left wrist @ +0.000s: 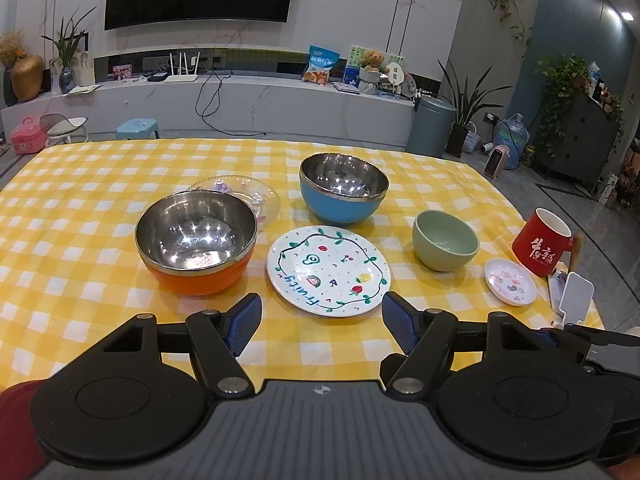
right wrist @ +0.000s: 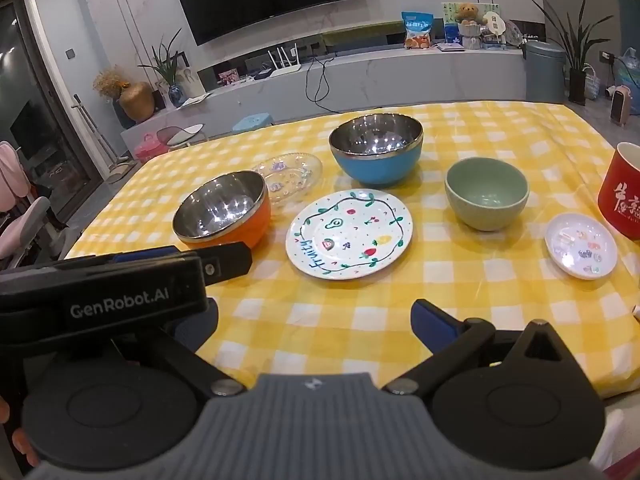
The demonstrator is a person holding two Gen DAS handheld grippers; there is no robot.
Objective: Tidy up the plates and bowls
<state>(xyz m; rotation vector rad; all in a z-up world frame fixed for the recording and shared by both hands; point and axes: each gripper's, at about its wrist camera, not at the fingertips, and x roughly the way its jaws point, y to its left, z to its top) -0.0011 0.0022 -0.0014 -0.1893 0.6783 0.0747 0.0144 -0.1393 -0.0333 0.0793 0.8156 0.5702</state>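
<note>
Left wrist view shows both grippers, left gripper (left wrist: 322, 320) and right gripper (right wrist: 316, 320), gaping wide and empty; nothing stacked yet, so next comes reaching for the plate (left wrist: 328, 270).

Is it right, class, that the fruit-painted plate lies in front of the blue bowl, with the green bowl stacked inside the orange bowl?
Not quite. The green bowl stands alone on the tablecloth, right of the plate; the orange bowl is empty, as the left wrist view shows. The plate does lie before the blue bowl.
</note>
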